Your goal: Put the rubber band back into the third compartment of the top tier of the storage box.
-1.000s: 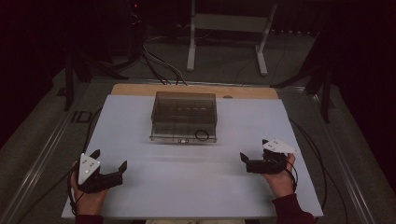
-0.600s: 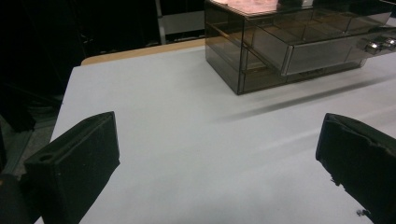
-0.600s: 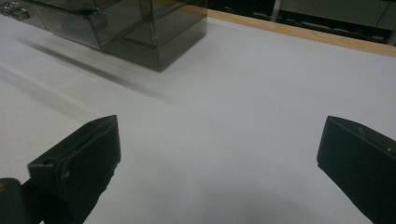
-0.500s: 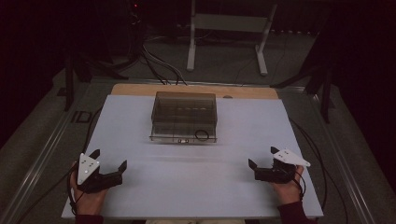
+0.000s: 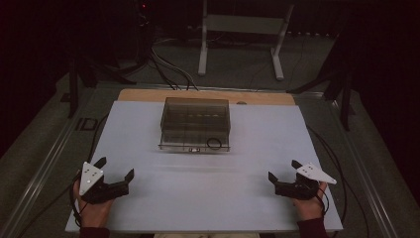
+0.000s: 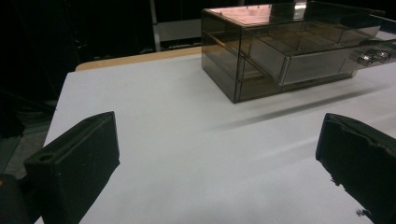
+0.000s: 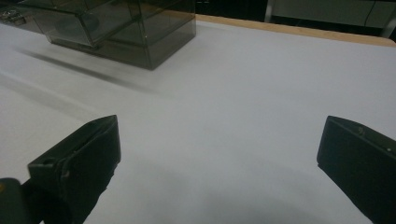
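Near the tabletop's (image 5: 208, 198) front corners, the left gripper (image 5: 115, 177) and right gripper (image 5: 282, 171) rest with fingers apart, holding nothing. Far across, at the centre, the drawer box (image 5: 195, 124) stands untouched; all work seems left.

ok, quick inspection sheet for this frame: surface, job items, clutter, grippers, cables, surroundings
Surface: white table top, bare at the front; wooden strip along the far edge.
Job's things: smoky clear drawer box at centre back, a black ring seen near its front right.
Clutter: nothing seen.
Grippers: left gripper open, empty, near left corner; right gripper open, empty, near right corner. Both well apart from the box.
Cables: black cables on the floor behind the table.
Surroundings: dark room, white metal stand behind.
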`<move>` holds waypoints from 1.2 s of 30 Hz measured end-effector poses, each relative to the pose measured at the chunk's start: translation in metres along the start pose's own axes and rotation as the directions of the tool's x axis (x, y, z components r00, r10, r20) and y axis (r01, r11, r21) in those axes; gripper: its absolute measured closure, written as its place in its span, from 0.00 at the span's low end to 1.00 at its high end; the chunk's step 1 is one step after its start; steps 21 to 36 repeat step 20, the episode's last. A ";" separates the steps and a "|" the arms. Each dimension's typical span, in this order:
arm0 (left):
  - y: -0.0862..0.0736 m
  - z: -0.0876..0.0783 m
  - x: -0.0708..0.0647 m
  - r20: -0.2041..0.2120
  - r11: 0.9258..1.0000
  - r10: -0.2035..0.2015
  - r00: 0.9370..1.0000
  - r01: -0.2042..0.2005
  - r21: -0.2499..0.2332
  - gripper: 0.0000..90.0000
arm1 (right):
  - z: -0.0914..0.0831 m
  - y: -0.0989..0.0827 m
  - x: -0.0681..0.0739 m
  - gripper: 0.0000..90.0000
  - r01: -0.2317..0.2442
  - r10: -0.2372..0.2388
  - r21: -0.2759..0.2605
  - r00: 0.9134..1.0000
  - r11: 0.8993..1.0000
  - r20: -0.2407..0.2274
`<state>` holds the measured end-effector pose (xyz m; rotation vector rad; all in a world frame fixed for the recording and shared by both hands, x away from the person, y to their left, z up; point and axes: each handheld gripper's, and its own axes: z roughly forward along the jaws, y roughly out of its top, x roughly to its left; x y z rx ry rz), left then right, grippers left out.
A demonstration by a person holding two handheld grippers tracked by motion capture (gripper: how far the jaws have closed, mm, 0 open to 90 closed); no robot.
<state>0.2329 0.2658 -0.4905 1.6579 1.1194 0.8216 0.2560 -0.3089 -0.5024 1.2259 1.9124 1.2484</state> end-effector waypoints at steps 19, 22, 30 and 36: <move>-0.003 0.003 -0.003 -0.001 1.000 0.002 1.000 -0.002 0.014 0.00 | 0.005 -0.003 -0.002 0.00 0.011 -0.011 0.030 1.000 0.999 0.010; -0.003 0.003 -0.003 -0.004 1.000 0.002 1.000 -0.002 0.016 0.00 | 0.006 -0.003 -0.002 0.00 0.010 -0.011 0.034 1.000 0.999 0.011; -0.003 0.003 -0.003 -0.004 1.000 0.002 1.000 -0.002 0.016 0.00 | 0.006 -0.003 -0.002 0.00 0.010 -0.011 0.034 1.000 0.999 0.011; -0.003 0.003 -0.003 -0.004 1.000 0.002 1.000 -0.002 0.016 0.00 | 0.006 -0.003 -0.002 0.00 0.010 -0.011 0.034 1.000 0.999 0.011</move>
